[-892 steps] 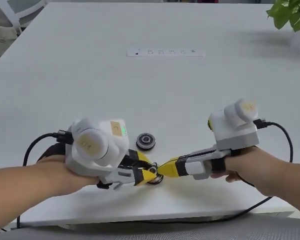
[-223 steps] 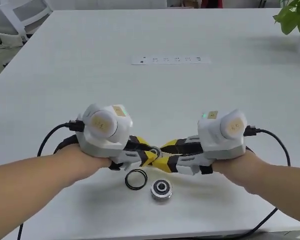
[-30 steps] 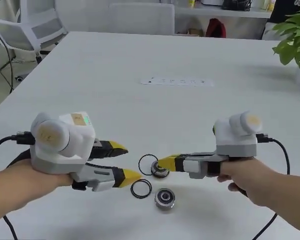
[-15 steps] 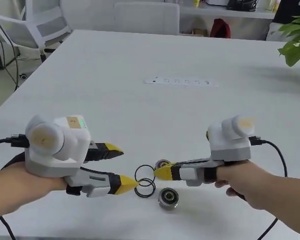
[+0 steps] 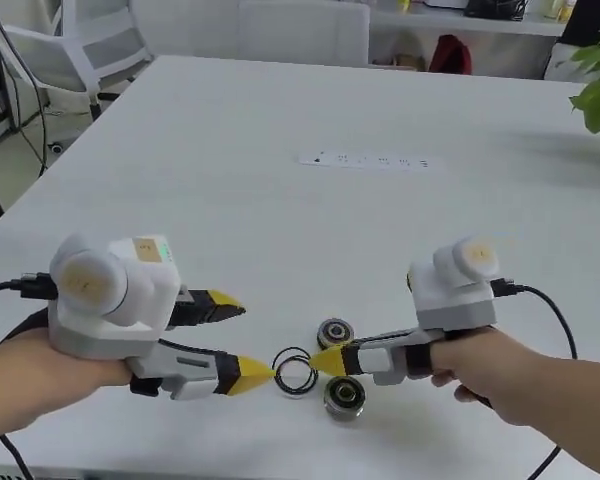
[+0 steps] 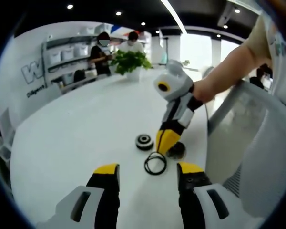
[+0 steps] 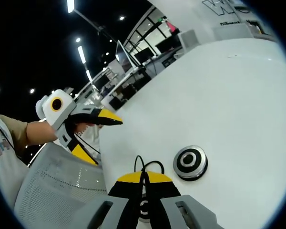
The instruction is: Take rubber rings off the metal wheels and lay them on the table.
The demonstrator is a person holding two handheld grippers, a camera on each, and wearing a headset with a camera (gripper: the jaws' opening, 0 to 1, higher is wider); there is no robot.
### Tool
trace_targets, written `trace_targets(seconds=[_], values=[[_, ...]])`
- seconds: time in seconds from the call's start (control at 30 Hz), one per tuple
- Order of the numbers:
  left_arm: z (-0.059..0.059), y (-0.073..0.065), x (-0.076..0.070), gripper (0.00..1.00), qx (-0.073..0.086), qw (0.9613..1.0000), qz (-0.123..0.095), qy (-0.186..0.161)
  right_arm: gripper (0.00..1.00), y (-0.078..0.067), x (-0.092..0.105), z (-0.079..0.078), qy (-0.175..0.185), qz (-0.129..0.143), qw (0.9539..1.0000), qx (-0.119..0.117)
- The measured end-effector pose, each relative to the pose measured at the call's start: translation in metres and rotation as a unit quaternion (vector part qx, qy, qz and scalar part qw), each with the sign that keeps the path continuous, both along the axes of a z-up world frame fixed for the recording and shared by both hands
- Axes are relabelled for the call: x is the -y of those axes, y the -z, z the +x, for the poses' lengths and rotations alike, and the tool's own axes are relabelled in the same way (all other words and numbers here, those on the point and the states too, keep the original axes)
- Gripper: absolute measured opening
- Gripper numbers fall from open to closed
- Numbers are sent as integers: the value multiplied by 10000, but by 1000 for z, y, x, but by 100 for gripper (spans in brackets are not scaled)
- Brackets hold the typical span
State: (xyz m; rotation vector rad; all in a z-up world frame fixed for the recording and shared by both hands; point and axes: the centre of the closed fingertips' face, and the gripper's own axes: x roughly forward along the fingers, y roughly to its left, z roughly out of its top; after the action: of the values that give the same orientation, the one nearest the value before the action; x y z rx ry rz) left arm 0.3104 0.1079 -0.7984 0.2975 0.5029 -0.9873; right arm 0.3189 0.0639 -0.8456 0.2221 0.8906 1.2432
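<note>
Wrapping up, seemingly, with left claw wide, right claw pinched shut beside loose rings on desk; likely needed wheels checked next.

The white table runs far back from its near edge. Close to that edge two black rubber rings lie flat, one overlapping the other. Just right of them lies the farther metal wheel, with the nearer metal wheel closer to the edge, the two apart. A white power strip lies flat, far across the middle.
</note>
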Motion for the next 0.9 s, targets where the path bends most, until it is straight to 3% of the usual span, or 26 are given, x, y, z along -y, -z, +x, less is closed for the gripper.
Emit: trace_targets(seconds=[0.9], values=[[1,8,-3,49,-83,9999,48,-40,0,11,3,2,129,-186,9997,-99]])
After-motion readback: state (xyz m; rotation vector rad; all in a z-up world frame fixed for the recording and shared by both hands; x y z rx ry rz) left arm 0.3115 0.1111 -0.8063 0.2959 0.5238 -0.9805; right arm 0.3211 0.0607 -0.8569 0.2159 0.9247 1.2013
